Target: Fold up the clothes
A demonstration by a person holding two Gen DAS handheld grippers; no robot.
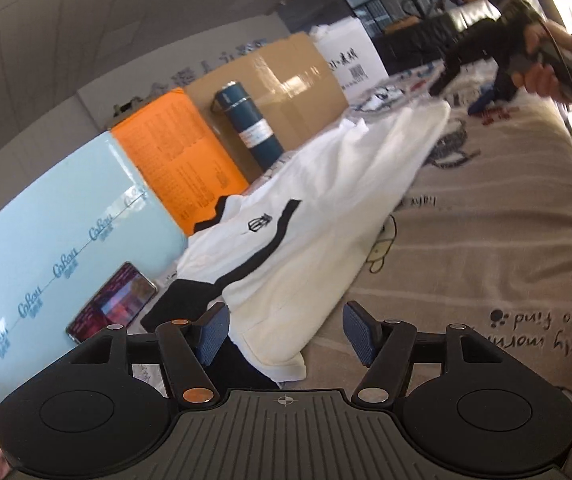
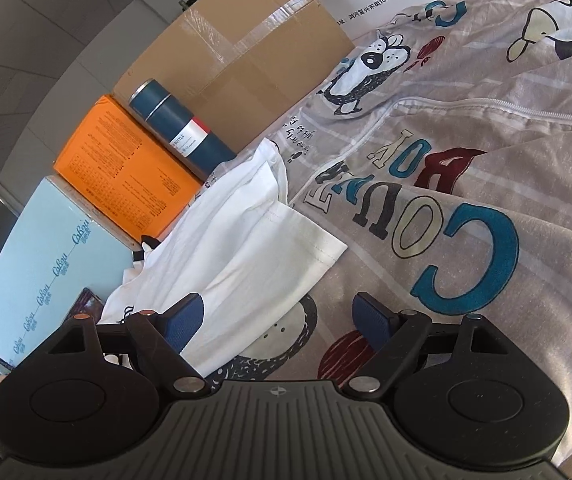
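A white shirt (image 1: 317, 208) with black stripes and a small chest logo lies stretched along the printed bedsheet (image 1: 485, 240), folded lengthwise. My left gripper (image 1: 286, 330) is open and empty just above the shirt's near end. My right gripper (image 2: 278, 320) is open and empty over the shirt's far hem corner (image 2: 246, 248). In the left wrist view the right gripper (image 1: 445, 80) shows far off, held in a hand near the shirt's far end.
Along the left edge stand a light blue box (image 1: 58, 232), an orange box (image 1: 182, 152), a dark teal bottle (image 1: 250, 124) and a cardboard box (image 1: 278, 80). A phone (image 1: 112, 302) lies by the blue box. The sheet's right side drops off the edge.
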